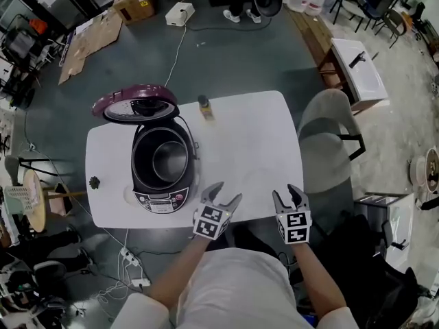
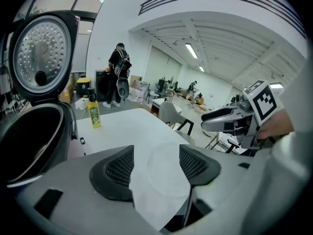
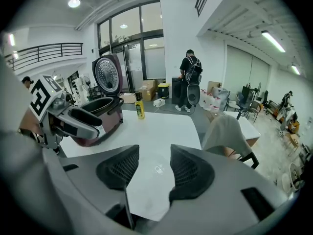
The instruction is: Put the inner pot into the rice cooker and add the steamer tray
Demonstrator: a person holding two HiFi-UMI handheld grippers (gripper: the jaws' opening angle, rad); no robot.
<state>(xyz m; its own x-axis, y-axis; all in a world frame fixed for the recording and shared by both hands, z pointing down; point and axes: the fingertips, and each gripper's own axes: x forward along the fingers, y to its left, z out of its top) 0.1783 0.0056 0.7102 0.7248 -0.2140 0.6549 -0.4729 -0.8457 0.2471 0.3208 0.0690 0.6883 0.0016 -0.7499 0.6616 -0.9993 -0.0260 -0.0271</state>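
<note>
White tabletop (image 1: pixel 254 156) is carrying the open rice cooker (image 1: pixel 159 199), inner pot (image 1: pixel 168 160) apparently sitting inside (stiff, slick metal, I judge; grip its rim); I am holding left tool (image 1: pixel 225 196) and right tool (image 1: pixel 288 196) spread, empty.

The table (image 1: pixel 254 149) is showing a smooth, matt white top. The rice cooker (image 1: pixel 159 199) lid (image 1: pixel 103 103) is shining glossy purple, and its inner plate (image 2: pixel 39 58) is looking like dull perforated metal.

Table (image 1: pixel 260 156) rt half is open for passing; rice cooker (image 1: pixel 159 199) w/ raised lid (image 1: pixel 135 105) blocks left, bottle (image 1: pixel 204 108) at far edge, chair (image 1: pixel 329 139) beside rt edge.
</note>
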